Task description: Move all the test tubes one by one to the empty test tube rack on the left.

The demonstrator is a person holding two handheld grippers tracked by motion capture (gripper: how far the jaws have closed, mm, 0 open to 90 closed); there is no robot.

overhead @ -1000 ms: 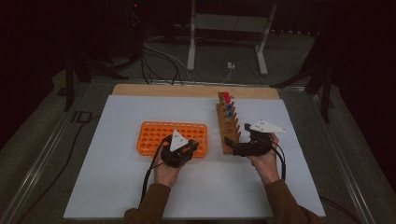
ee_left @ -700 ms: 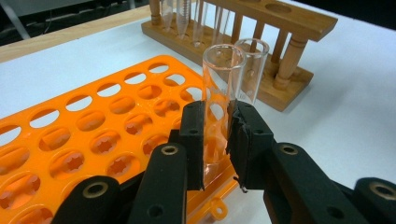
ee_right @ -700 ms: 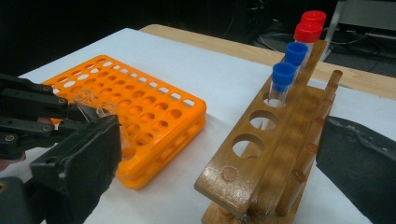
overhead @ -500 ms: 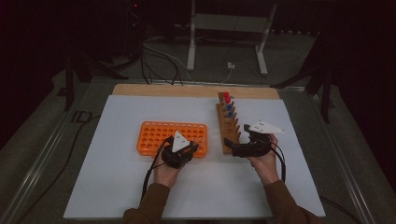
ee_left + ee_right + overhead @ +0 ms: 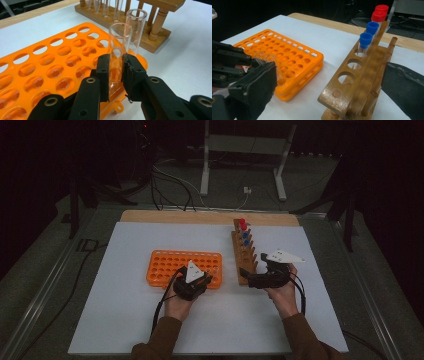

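An orange tube rack [image 5: 175, 265] [image 5: 50, 65] [image 5: 294, 57] lies left of a wooden rack [image 5: 244, 257] [image 5: 359, 82]. The wooden rack holds two blue-capped tubes [image 5: 365, 40] and two red-capped tubes [image 5: 379, 16]. My left gripper [image 5: 202, 280] [image 5: 116, 60] is shut on an upright clear glass tube [image 5: 117, 42] at the orange rack's near right corner. The tube's lower end sits low between the jaws, over a corner hole. A second clear tube [image 5: 136, 30] stands just behind it. My right gripper [image 5: 250, 281] [image 5: 328, 75] is open, its jaws spread either side of the wooden rack's near end.
The white tabletop [image 5: 125, 320] has a wooden strip [image 5: 200, 216] along its far edge. A metal stand [image 5: 240, 165] and cables [image 5: 170, 185] lie on the dark floor beyond. Most holes of the orange rack stand empty.
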